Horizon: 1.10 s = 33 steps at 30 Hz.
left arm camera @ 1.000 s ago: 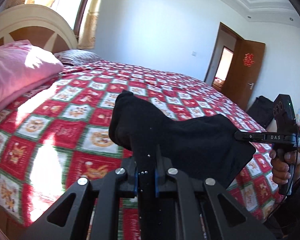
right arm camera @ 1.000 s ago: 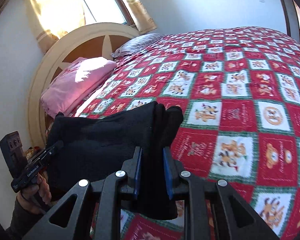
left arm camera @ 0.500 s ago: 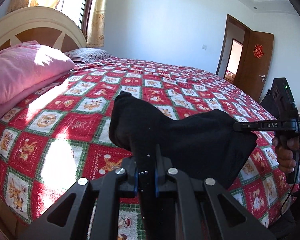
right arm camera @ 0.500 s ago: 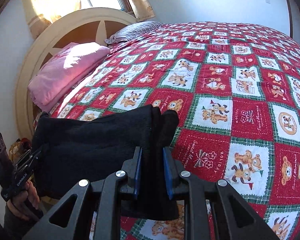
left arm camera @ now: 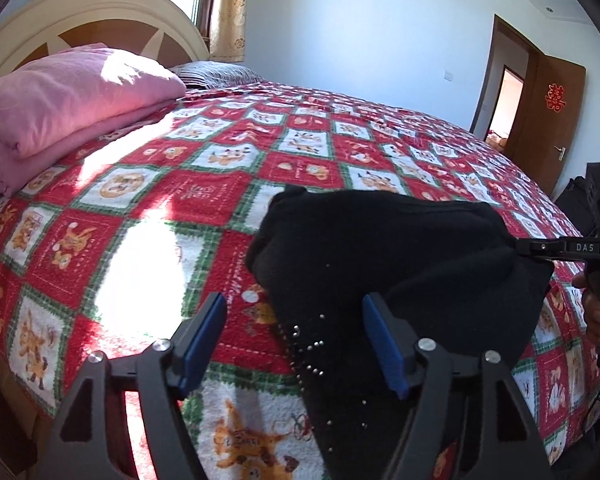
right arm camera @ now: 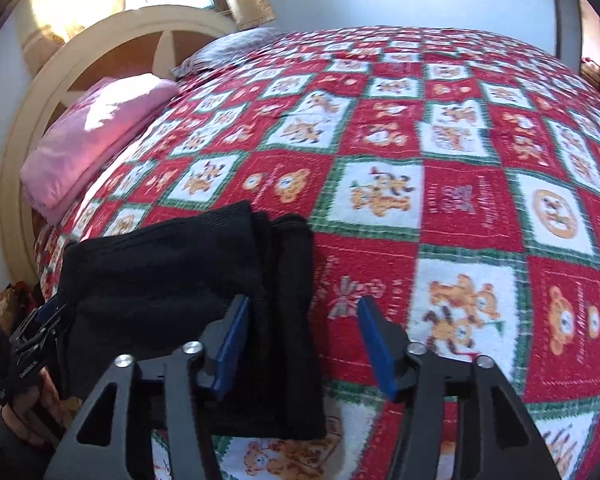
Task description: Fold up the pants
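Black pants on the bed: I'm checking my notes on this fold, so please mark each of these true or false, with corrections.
1. The black pants lie on a red, white and green checked blanket. True.
2. The left gripper is clamped shut on the pants. False: its jaws have just been opening and now stand apart, gripping nothing.
3. A pink folded quilt lies near the headboard. True.
4. The right gripper stands shut. False: its jaws have just been opening, the fabric lying loose between them.
5. The brown door is shut. False: it stands open.
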Tool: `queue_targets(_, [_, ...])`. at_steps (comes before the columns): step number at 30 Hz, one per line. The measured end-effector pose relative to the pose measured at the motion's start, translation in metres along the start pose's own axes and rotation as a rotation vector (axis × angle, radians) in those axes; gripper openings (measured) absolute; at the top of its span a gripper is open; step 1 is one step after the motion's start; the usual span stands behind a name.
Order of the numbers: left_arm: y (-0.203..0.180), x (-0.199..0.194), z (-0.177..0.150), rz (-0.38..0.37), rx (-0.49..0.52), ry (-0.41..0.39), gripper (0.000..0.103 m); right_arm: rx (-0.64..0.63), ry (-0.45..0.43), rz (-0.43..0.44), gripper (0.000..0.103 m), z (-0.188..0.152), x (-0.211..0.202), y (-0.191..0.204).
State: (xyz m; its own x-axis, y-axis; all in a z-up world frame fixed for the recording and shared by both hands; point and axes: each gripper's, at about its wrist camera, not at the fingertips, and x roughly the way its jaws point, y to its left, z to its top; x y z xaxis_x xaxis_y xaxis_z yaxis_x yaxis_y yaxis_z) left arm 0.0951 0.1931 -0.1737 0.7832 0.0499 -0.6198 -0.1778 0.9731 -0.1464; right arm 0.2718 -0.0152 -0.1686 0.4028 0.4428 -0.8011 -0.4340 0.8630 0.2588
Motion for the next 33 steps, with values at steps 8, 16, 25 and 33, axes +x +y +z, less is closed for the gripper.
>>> queue_targets(8, [-0.015,-0.040,0.019,0.049,0.003,-0.080,0.082,0.058,-0.076,-0.118,0.067,-0.018,-0.053,-0.024])
queue_targets(16, [-0.062,-0.085,0.040,0.034,0.049,-0.178,0.096,-0.010,-0.175,-0.142,0.070,-0.054,-0.134,-0.017])
queue_targets(25, [-0.094,-0.119,0.048,0.004,0.091,-0.258,0.097,-0.076,-0.300,-0.167,0.074,-0.081,-0.209,0.003])
queue_targets(33, [-0.104,-0.130,0.048,-0.003,0.106,-0.288,0.098,-0.123,-0.364,-0.178,0.074,-0.086,-0.235,0.020])
